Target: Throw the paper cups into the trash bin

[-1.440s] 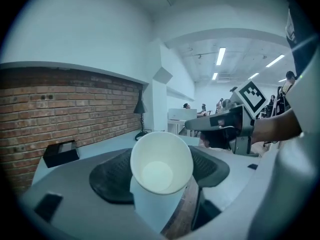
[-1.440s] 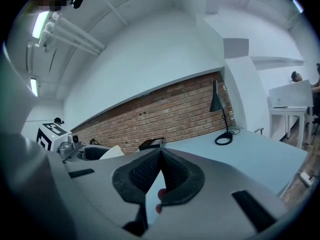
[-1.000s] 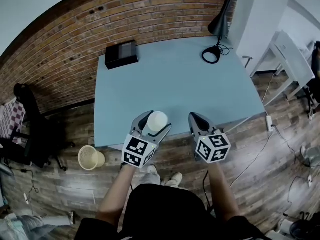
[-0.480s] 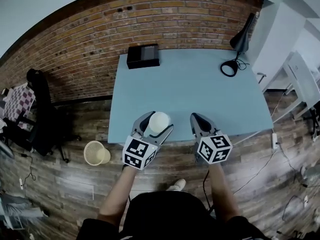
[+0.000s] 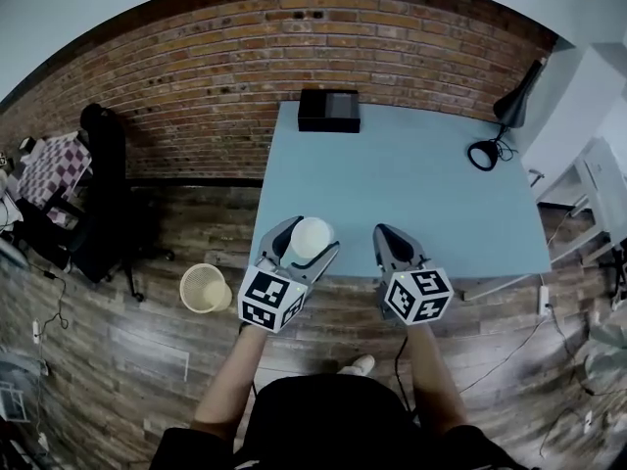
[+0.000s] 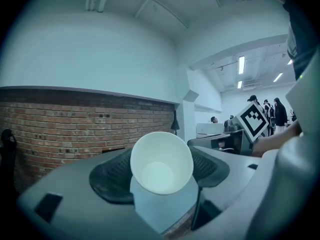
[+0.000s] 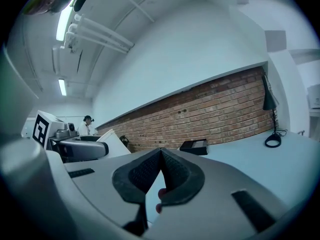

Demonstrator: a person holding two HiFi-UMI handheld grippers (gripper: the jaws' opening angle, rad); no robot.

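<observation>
Table [image 5: 411, 184] ahead of us | trash bin [image 5: 204, 288] on the floor to our left, well apart from the cup | left tongs [image 5: 300, 246] partway open, pinching paper cup [image 6: 161, 162] sideways above the table's near edge | right tongs [image 7: 161, 154] closed, empty | step: carrying, we judge; next we must swing left over the bin, then release.

Left gripper [image 5: 306, 235] clasps a cup [image 6: 161, 162]; right gripper [image 5: 384, 233] seemingly closed.

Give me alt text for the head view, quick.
The left gripper holds a white paper cup between its jaws over the near edge of a light blue table; the right gripper, jaws together, is beside it. A trash bin stands on the floor to their left.
</observation>
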